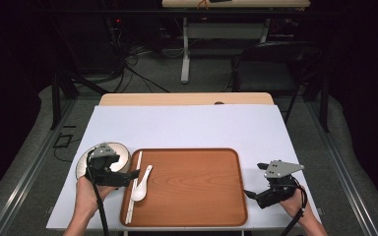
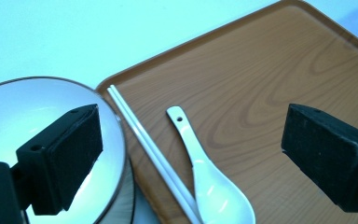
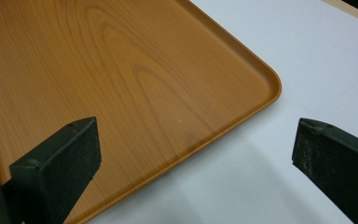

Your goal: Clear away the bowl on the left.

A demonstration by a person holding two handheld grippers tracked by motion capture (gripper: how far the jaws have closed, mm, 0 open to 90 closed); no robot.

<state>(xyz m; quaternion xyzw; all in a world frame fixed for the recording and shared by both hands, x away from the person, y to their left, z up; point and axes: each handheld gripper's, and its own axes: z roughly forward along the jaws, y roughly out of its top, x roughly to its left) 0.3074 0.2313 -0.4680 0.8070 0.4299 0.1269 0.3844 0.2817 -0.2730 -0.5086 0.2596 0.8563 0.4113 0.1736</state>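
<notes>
On tray [image 1: 202, 182]: spoon [image 1: 141, 186], chopsticks [image 1: 133, 189]

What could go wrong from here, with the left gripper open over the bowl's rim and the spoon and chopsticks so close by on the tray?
1. The left gripper is open, one jaw over the bowl, the other above the tray. Closing here might clip the bowl's rim and tip it.
2. The chopsticks and spoon lie between the jaws' line; a sweep could scatter them.
3. The right gripper hovers open at the tray's corner and might nudge it.
</notes>
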